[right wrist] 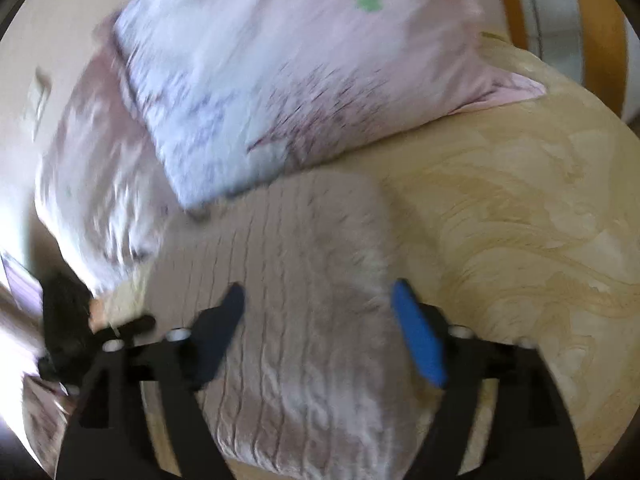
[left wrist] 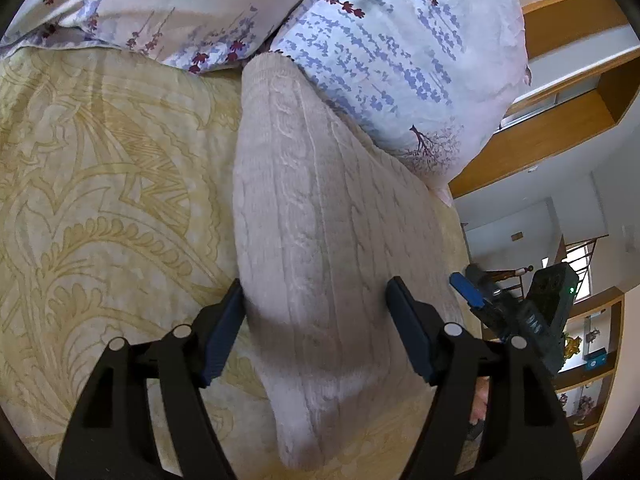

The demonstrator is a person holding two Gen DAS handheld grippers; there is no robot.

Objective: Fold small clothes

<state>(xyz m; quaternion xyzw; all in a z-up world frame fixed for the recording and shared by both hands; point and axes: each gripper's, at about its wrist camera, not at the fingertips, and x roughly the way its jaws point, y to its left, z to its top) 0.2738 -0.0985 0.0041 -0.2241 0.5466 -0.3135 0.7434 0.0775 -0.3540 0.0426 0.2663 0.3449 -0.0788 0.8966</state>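
Observation:
A cream cable-knit garment [left wrist: 316, 240] lies folded into a long strip on the yellow patterned bedspread [left wrist: 100, 184]. My left gripper [left wrist: 314, 292] is open, its fingers wide apart over the garment's near end, holding nothing. The right gripper shows at the right edge of the left wrist view [left wrist: 472, 292]. In the blurred right wrist view, my right gripper [right wrist: 318, 300] is open above the same knit garment [right wrist: 296, 280], empty. The left gripper shows as a dark shape at the left edge of that view [right wrist: 80, 320].
Two floral pillows [left wrist: 400, 52] lie against the far end of the garment; they also show in the right wrist view [right wrist: 260, 80]. Wooden shelving [left wrist: 560, 120] and a room lie beyond the bed's right edge. The bedspread [right wrist: 520, 220] extends to the right.

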